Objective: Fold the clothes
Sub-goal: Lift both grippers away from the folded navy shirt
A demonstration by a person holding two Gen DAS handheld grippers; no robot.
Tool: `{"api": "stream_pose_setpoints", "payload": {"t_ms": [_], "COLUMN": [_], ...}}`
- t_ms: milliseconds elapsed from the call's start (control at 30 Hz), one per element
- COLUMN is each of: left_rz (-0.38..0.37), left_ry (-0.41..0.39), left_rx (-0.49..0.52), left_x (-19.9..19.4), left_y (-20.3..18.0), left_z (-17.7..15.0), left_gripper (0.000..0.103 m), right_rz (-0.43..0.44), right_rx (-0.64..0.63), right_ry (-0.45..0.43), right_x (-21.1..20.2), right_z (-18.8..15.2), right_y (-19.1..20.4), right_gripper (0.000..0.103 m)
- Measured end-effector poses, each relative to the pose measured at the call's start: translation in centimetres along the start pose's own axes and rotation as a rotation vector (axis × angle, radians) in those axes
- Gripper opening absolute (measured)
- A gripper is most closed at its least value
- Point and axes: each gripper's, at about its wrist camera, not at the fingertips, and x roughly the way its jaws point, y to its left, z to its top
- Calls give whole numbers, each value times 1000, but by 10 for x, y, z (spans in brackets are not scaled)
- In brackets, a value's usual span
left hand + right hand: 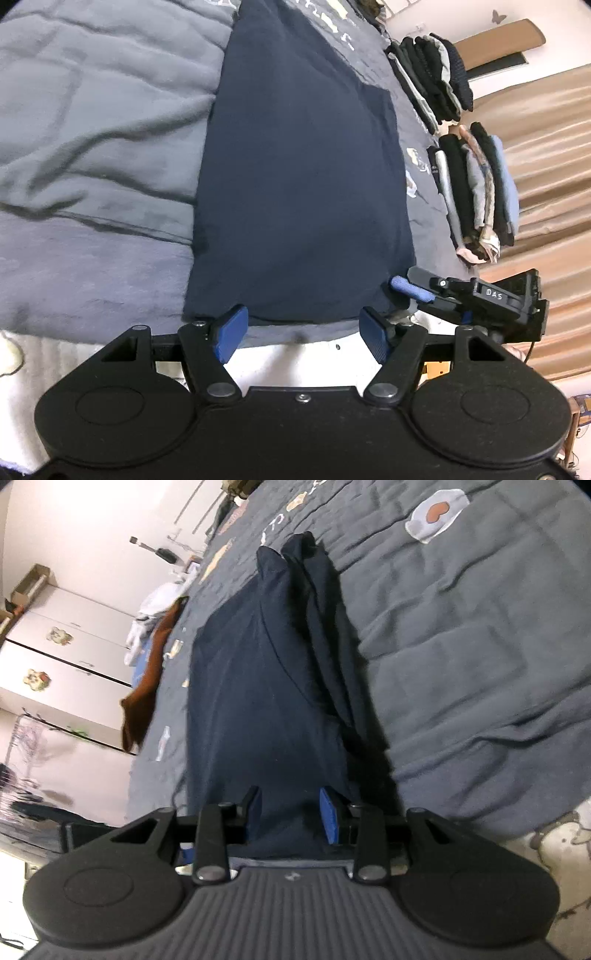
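The navy garment (299,177) lies spread flat on the bed (92,147), already folded lengthwise into a long panel whose near hem reaches the bed's edge. It looks like thin knit cloth: light, limp, not slippery on the quilted cover, and apt to sag or wrinkle wherever it is unsupported. The best hold is probably at the two near corners of the hem, pinching all layers together so the panel lifts evenly for the next fold.

The left gripper (300,334) hovers at the near hem with its jaws wide apart and nothing between the blue pads. The right gripper (290,814), seen in its own camera, has its jaws partly closed with navy cloth running between them; whether the pads actually press on it cannot be told. In the left view its blue fingers (412,288) sit at the garment's right near corner.

Counted: one garment being folded, two grippers, two stacks of folded clothes (432,77) (476,199) along the bed's far side, and one brown garment (147,675) draped at the opposite edge beside a white heap (155,605).
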Motion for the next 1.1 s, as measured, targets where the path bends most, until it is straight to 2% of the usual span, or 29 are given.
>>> {"api": "stream_pose_setpoints", "payload": {"t_ms": [200, 333, 433, 533, 600, 767, 1000, 1100], "left_rz": [-133, -180, -162, -91, -57, 7, 61, 98], "left_ry": [-111, -169, -162, -115, -81, -34, -36, -74], "left_rx": [35, 29, 31, 35, 31, 65, 84, 105], "left_x": [-18, -16, -8, 6, 11, 14, 3, -6], "left_y": [-15, -21, -22, -22, -17, -18, -22, -30], "left_z": [4, 9, 10, 9, 7, 0, -7, -13], "left_gripper": [75, 75, 75, 76, 76, 76, 76, 76], "right_rz": [-29, 15, 80, 127, 103, -46, -82, -99], "right_rx": [-8, -19, -21, -29, -48, -29, -40, -64], "right_ry": [-13, -79, -127, -131, -96, -13, -55, -100], "right_x": [-8, -28, -37, -33, -21, 0, -19, -26], "right_z": [-5, -6, -6, -5, -6, -9, -10, -12], "right_y": [7, 16, 18, 21, 25, 14, 17, 23], "right_gripper": [34, 37, 38, 38, 38, 37, 38, 38]}}
